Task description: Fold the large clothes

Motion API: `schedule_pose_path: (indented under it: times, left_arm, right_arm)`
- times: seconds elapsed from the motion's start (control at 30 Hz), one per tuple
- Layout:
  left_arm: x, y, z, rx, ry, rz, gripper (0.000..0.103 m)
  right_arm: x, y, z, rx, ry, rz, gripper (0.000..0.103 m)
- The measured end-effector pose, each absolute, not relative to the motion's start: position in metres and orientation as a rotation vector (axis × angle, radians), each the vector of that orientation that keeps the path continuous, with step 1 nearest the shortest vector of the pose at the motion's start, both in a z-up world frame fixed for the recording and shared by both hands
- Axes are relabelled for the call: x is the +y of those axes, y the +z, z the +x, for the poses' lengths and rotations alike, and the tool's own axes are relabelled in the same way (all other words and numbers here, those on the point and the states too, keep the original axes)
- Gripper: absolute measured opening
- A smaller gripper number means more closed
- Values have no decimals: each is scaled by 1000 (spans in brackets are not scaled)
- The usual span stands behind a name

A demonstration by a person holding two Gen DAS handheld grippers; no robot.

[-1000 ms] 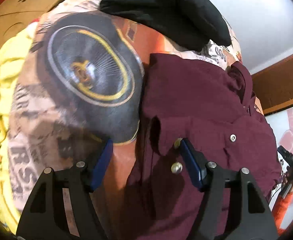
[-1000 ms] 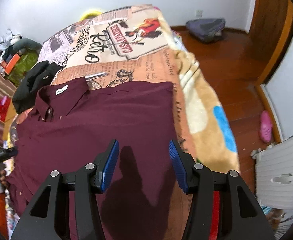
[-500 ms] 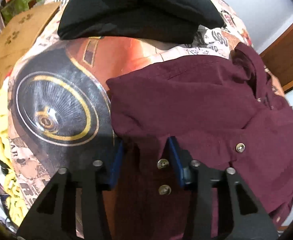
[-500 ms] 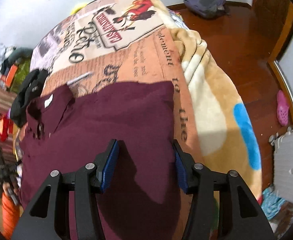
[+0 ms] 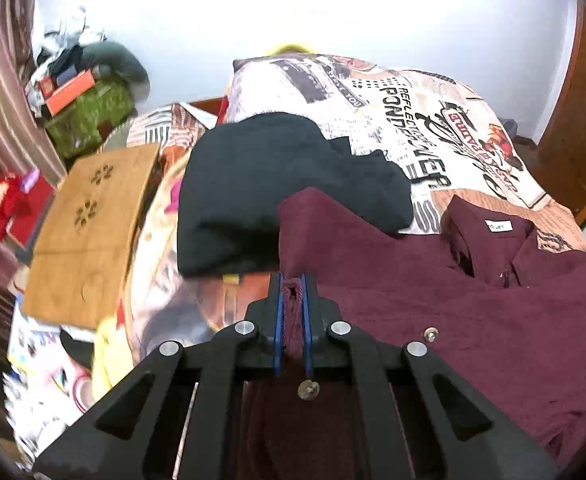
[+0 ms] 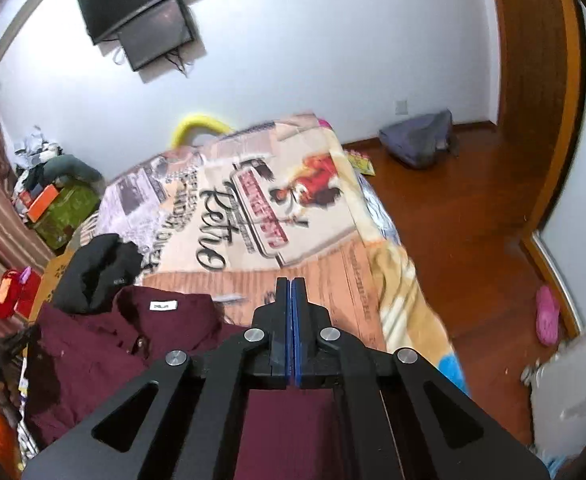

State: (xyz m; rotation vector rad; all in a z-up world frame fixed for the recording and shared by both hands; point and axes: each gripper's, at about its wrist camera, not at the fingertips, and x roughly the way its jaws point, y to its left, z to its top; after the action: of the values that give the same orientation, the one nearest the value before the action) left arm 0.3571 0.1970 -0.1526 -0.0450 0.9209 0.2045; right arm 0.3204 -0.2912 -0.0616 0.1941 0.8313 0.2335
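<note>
A maroon button-up shirt [image 5: 473, 320] lies on the bed, collar with a white label toward the far side. My left gripper [image 5: 292, 280] is shut on a bunched fold of the shirt's edge, and the fabric rises up between the blue pads. In the right wrist view the shirt [image 6: 105, 344] spreads to the left, and maroon cloth hangs under my right gripper [image 6: 292, 282], which is shut on the shirt's hem. The grip point itself is hidden behind the fingers.
A folded black garment [image 5: 277, 184] lies on the printed bedspread [image 5: 433, 120] just beyond the shirt. A cardboard box [image 5: 85, 232] stands left of the bed. Wooden floor [image 6: 473, 220] with a grey bag [image 6: 417, 140] lies to the right.
Both grippers have closed on the shirt and lifted, with the views tilting up toward the far wall. The shirt's edge is now raised off the bedspread.
</note>
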Motion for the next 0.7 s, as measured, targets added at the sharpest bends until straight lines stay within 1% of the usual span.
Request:
schedule_pose_path:
  times: [0.1, 0.17, 0.2, 0.33, 0.43, 0.57, 0.63, 0.67, 0.7]
  left_arm:
    - [204, -169, 370, 990, 196, -75, 9]
    - [203, -191, 372, 1040, 222, -48, 12]
    - [199, -200, 369, 1053, 242, -37, 15]
    - [212, -227, 356, 1103, 265, -100, 18]
    - [218, -227, 345, 1096, 270, -141, 18]
    - [207, -207, 331, 1053, 290, -36, 18]
    - [203, -191, 320, 1019, 273, -11, 20]
    - [201, -185, 315, 1003, 266, -8, 25]
    - [199, -177, 310, 983, 262, -4, 35]
  right_arm:
    - [-291, -70, 331, 856, 206, 172, 1]
    - [-290, -85, 329, 879, 200, 150, 1]
    - [-289, -95, 326, 906, 211, 137, 1]
    - [-282, -118, 310, 973, 204, 68, 1]
    - [-278, -122, 292, 993, 191, -9, 1]
    - [-268, -111, 270, 948, 167, -111, 2]
    - [-264, -101, 261, 922, 174, -125, 7]
    - [-262, -95, 255, 909, 181, -124, 10]
    - [-260, -88, 248, 894, 189, -121, 22]
